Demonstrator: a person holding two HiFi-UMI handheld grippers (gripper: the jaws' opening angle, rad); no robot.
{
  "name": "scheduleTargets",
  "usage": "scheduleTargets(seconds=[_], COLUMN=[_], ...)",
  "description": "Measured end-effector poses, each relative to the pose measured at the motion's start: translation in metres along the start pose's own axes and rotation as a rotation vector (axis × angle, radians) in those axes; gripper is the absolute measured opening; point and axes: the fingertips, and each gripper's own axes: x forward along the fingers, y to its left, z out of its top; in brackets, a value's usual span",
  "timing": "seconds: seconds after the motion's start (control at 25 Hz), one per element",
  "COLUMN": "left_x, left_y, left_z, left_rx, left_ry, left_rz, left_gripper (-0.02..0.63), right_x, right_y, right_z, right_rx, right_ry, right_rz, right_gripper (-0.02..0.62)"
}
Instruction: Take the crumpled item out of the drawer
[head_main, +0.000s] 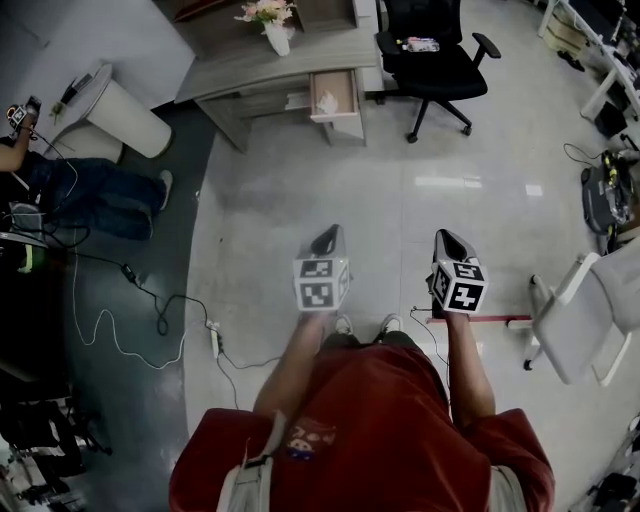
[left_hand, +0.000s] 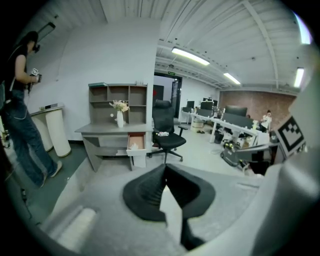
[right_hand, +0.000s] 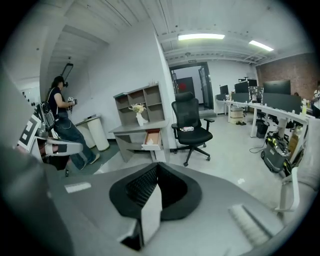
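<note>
An open wooden drawer sticks out of the grey desk far ahead. A white crumpled item lies inside it. The drawer and the crumpled item also show in the left gripper view, and the drawer with the item in the right gripper view. My left gripper and right gripper hang side by side over the floor, well short of the desk. Both are shut with nothing between the jaws, as the left gripper and right gripper show close up.
A black office chair stands right of the drawer. A vase of flowers is on the desk. A white round-ended counter and a person's legs are at the left, with cables on the floor. A white chair stands right.
</note>
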Motion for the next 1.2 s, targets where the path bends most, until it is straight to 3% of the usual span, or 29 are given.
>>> scheduleTargets(seconds=[0.28, 0.64, 1.0, 1.2], left_x=[0.013, 0.028, 0.068, 0.115], left_y=[-0.04, -0.052, -0.027, 0.009], left_z=[-0.001, 0.002, 0.004, 0.022], left_rx=[0.006, 0.029, 0.002, -0.014], left_ry=[0.011, 0.026, 0.043, 0.051], left_rz=[-0.005, -0.003, -0.011, -0.029], left_gripper=[-0.003, -0.002, -0.002, -0.002], right_x=[-0.006, -0.006, 0.033, 0.088], right_y=[-0.036, -0.061, -0.057, -0.057], right_z=[-0.005, -0.001, 0.021, 0.046], right_rx=[-0.004, -0.036, -0.041, -0.048], right_ry=[0.014, 0.015, 0.014, 0.04], right_rz=[0.022, -0.016, -0.017, -0.042], right_gripper=[0.002, 0.002, 0.002, 0.002])
